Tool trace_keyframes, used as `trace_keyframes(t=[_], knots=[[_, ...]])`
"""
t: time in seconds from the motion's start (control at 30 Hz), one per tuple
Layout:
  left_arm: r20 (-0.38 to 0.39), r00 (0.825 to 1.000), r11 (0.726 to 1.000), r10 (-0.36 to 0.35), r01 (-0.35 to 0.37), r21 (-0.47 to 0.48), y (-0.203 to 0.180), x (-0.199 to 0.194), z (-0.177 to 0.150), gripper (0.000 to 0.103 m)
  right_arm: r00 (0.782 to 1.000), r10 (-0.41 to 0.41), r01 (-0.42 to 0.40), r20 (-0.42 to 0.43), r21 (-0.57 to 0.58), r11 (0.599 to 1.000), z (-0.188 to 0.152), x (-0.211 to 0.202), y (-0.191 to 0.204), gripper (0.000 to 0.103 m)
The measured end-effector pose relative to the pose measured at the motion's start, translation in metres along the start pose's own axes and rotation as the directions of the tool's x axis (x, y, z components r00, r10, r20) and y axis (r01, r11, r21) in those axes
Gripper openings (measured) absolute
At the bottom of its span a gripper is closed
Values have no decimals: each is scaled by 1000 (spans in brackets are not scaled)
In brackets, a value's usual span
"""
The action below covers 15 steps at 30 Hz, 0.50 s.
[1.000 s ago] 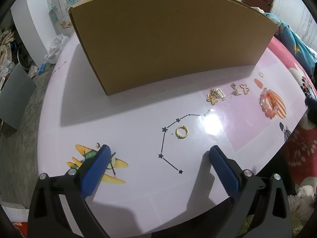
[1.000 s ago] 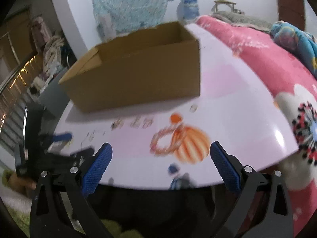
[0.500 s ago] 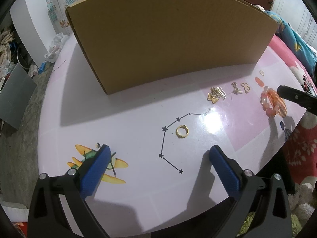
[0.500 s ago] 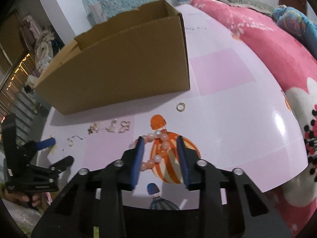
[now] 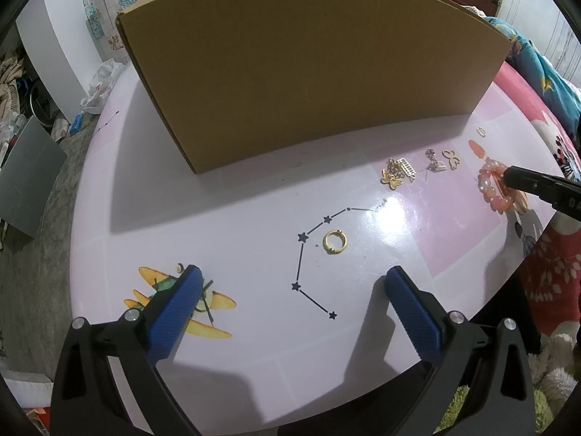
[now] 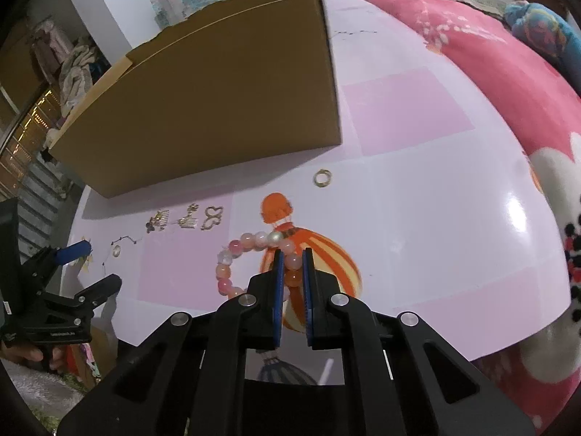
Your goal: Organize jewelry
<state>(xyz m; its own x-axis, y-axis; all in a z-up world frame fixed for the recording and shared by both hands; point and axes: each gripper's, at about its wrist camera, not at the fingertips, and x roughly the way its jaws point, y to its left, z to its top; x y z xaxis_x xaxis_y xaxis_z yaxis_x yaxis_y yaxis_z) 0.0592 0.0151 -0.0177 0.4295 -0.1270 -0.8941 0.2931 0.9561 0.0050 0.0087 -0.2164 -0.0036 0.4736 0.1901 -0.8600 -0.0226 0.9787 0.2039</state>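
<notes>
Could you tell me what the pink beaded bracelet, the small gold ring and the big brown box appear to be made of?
Pink beaded bracelet: glossy round beads, likely glass or polished stone; plastic is possible. They look translucent, with one pearly white bead.
Small gold ring: metal with a shiny gold finish, judging by its bright glints.
Big brown box: matte corrugated cardboard, with a torn, ragged top edge.

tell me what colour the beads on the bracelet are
Pink and peach, with one pearly white bead, on the bracelet; right wrist view shows it best.

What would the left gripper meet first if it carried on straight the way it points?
Probably the bare tabletop near the gold ring, which lies just ahead between the open left gripper fingers. Depth is uncertain, so it may land beside the ring, short of the cardboard box.
</notes>
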Motion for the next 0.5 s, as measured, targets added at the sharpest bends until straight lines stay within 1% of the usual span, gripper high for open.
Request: trace_keyframes(t=[0.13, 0.23, 0.4, 0.43, 0.5], knots=[[-3, 1000, 1000, 0, 0, 0, 1, 1, 2, 99, 999, -37, 37, 10, 23, 999, 1, -3, -14, 8], [-6, 1000, 1000, 0, 0, 0, 1, 1, 2, 99, 996, -81, 80, 28, 44, 996, 4, -6, -27, 8], [-5, 1000, 1000, 1, -1, 1, 1, 1, 2, 99, 983, -170, 164, 64, 89, 982, 12, -12, -55, 8], [-5, 1000, 1000, 1, -1, 1, 1, 1, 2, 99, 980, -185, 178, 69, 93, 980, 13, -14, -57, 9], [-3, 1000, 1000, 0, 0, 2, 1, 1, 1, 99, 975, -200, 191, 92, 101, 976, 13, -21, -58, 20]])
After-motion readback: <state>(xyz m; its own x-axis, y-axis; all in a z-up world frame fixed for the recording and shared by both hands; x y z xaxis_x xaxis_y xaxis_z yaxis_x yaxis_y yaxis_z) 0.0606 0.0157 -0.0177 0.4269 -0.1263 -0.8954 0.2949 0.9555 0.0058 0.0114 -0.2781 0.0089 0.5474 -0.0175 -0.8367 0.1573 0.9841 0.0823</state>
